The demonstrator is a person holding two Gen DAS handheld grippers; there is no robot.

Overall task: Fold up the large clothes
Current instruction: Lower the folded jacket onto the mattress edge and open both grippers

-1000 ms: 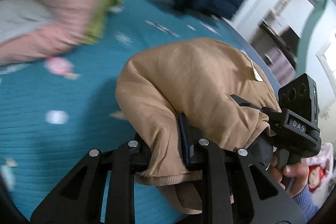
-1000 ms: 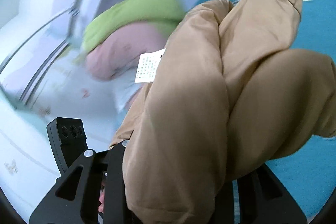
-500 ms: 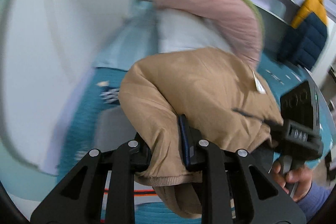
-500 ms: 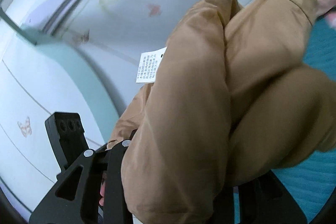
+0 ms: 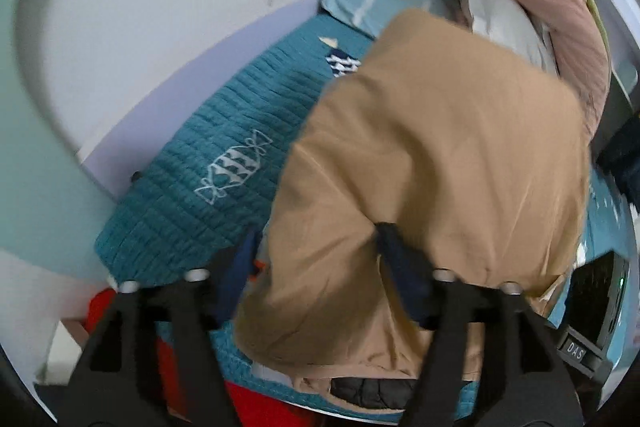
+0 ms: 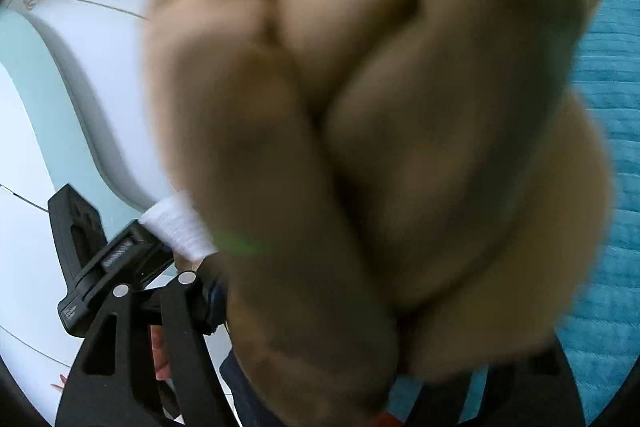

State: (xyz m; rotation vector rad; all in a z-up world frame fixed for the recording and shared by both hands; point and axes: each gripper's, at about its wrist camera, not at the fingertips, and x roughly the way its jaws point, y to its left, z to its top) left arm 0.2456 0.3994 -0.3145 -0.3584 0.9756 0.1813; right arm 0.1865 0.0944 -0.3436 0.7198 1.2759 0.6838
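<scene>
Tan garment: folded, newly carried beside pink pillow; left gripper fingers now spread, right gripper fingers hidden, cannot tell; release likely.

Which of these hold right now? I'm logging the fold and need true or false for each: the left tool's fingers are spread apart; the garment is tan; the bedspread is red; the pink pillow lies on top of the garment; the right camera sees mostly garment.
1. Left tool fingers are spread apart: true; the garment lies between them.
2. The garment is tan: true.
3. The bedspread is red: false; it is teal with white candy motifs.
4. The pink pillow lies on the garment: false; it sits beyond it, by the headboard.
5. The right camera sees mostly garment: true; blurred tan cloth fills it.
</scene>
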